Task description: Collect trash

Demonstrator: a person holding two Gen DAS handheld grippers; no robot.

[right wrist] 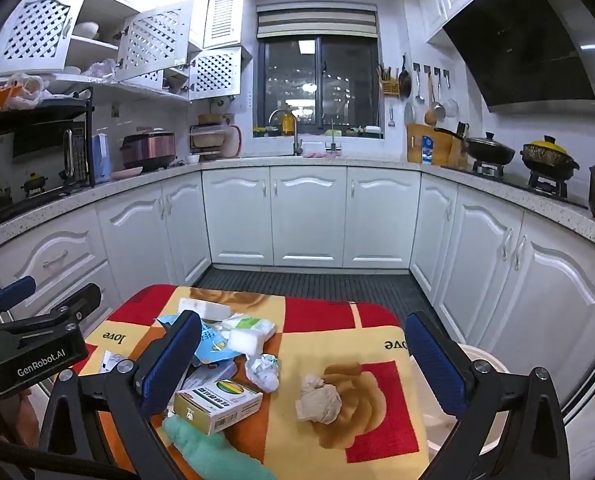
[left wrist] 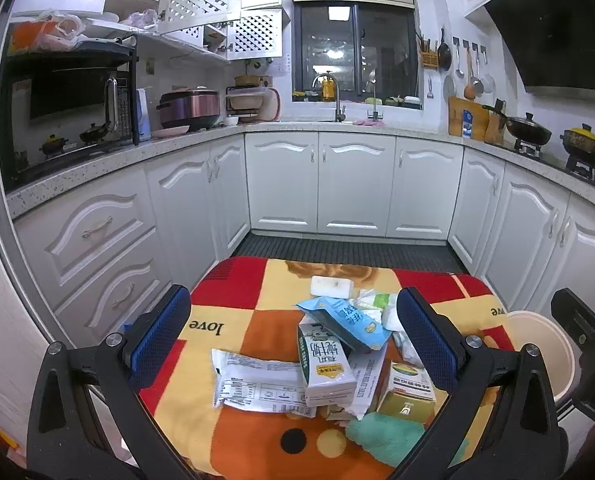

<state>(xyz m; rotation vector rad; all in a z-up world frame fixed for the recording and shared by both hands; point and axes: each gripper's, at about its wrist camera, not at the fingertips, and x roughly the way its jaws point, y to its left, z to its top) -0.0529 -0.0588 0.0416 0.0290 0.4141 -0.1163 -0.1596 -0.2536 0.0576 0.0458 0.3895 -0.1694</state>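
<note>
**Two open grippers above a pile of trash, nothing picked yet**

Both grippers hang over a small table with a checked cloth point(left wrist: 257, 320), and both are spread wide with nothing between the fingers. The left gripper point(left wrist: 293, 336) frames the pile in the lower centre of its view: a milk carton point(left wrist: 325, 364), a blue snack bag point(left wrist: 345, 320), a flat white wrapper point(left wrist: 257, 384) and a green-and-gold box point(left wrist: 407, 390). The right gripper point(right wrist: 301, 360) frames a crumpled brown paper ball point(right wrist: 319, 398) and a smaller white paper ball point(right wrist: 262, 370).

I judge the task is at its start, the approach to a first item. The next move calls for lowering one gripper around a single piece and closing on it, then carrying it to the white bin point(left wrist: 537, 344) at the right edge of the table.

Only the right view shows the brown paper ball, and it shows the left gripper at the lower left. Only the left view shows the milk carton and the wrapper fully, and more of the bin's inside.
</note>
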